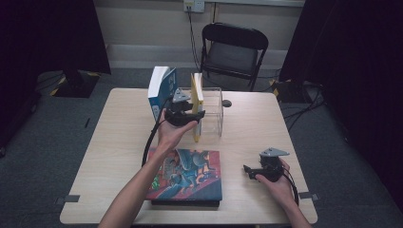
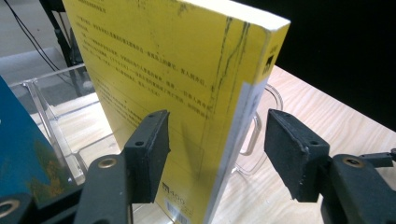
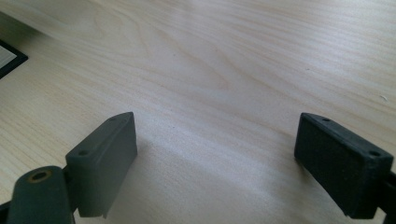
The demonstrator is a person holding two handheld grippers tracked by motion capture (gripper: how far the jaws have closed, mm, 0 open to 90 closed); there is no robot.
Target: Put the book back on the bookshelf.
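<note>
wooden table (image 1: 247, 137): left tool (image 2: 215, 154) loosely straddles upright yellow book (image 2: 187, 70).

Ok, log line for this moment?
left gripper: open, straddling upright yellow book | right gripper: open, empty, over table | rack: clear

The left gripper (image 2: 215, 149) stands with its two black jaws apart around the lower spine edge of a yellow book (image 2: 177, 79). The book stands nearly upright, leaning a little, with lines of small dark print on its cover and a barcode near the bottom. A gap shows between the right jaw's pad and the spine, and the left pad sits just beside the cover. Behind the book is a clear acrylic holder (image 2: 56, 107) on the pale wooden table (image 2: 327, 121). A blue book (image 2: 23, 154) fills the lower left corner.
</note>
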